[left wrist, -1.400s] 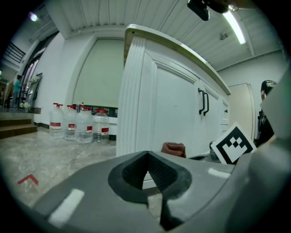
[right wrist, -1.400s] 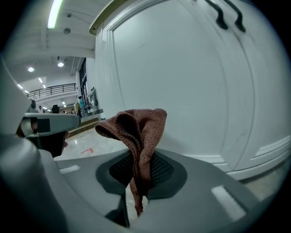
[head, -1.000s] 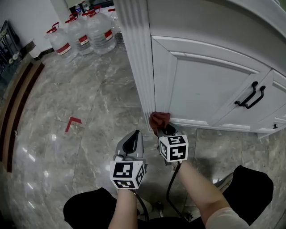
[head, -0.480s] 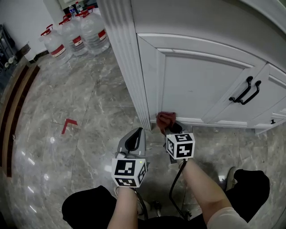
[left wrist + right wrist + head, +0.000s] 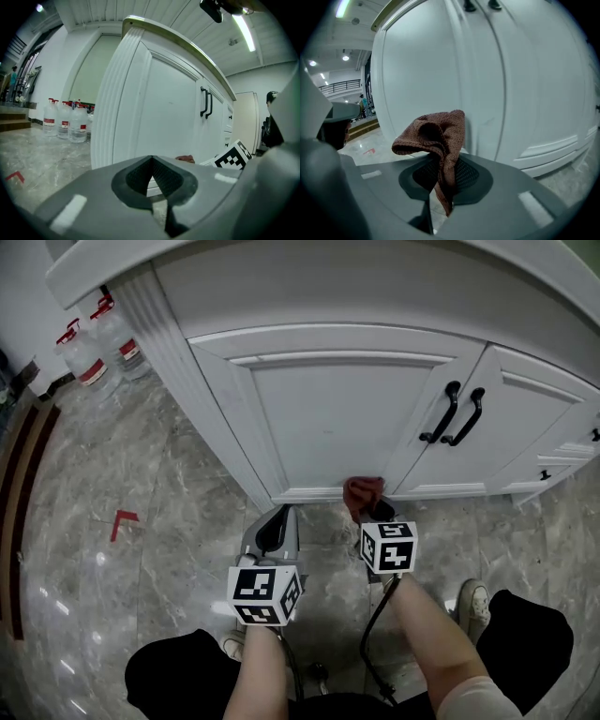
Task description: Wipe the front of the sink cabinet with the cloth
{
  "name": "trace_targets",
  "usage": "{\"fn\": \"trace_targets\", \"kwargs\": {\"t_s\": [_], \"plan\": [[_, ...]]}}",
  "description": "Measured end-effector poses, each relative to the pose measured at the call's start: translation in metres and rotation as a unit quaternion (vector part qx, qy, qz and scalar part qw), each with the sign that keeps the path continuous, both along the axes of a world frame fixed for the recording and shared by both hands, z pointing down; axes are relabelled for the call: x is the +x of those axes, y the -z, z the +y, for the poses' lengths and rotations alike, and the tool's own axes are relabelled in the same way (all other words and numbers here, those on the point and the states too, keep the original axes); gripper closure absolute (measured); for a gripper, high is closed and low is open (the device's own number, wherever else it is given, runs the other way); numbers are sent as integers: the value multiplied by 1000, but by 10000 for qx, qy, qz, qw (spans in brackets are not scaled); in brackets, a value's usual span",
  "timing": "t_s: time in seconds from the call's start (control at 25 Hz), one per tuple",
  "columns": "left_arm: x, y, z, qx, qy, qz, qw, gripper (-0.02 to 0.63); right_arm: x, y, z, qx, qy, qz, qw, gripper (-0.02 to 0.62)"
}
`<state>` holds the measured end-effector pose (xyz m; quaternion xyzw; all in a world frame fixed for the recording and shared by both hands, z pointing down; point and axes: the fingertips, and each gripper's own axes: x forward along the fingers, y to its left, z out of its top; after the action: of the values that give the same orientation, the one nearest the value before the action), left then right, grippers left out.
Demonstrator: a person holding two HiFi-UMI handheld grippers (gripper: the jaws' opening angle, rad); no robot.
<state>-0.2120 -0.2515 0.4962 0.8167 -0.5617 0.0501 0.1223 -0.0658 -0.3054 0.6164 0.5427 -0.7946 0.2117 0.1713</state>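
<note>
The cloth (image 5: 436,138) is a coarse, nubbly brown weave. The cabinet (image 5: 328,418) is smooth white paint with a soft sheen; its handles (image 5: 455,413) look matt black. The floor (image 5: 141,484) is glossy grey marble-like stone. The left tongs (image 5: 151,180) and right tongs (image 5: 440,187) are matt grey plastic with black ribbed pads (image 5: 165,174).

Bright, even light; floor (image 5: 94,559) glare; fisheye-warped edges

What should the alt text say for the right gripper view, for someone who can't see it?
A rumpled reddish-brown cloth is pinched in the shut right claw, held up close to a white cabinet door. Shiny stone floor shows at the lower left.
</note>
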Motion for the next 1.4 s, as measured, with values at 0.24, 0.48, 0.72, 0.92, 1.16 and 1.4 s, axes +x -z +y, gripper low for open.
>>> {"fn": "trace_targets", "kwargs": {"t_s": [0.24,0.48,0.72,0.92,1.16,1.4], "plan": [[56,0,-4,7,-299,149,9994,606,53,1,2,50,-267,95,9996,509],[76,-3,-7,-34,-266,15,9996,606,61,0,11,-21,-32,-36,10000,509],[108,35,-7,373,-522,-171,9978,606,47,73,43,810,617,-255,9945,509],[144,93,-6,864,-628,180,9941,606,76,166,52,1470,729,-425,9855,509],[186,156,1,1380,-633,-128,9883,606,124,287,46,2378,691,-431,9679,509],[214,199,13,1810,-583,-506,9804,606,127,370,33,3058,893,-199,9477,509]]}}
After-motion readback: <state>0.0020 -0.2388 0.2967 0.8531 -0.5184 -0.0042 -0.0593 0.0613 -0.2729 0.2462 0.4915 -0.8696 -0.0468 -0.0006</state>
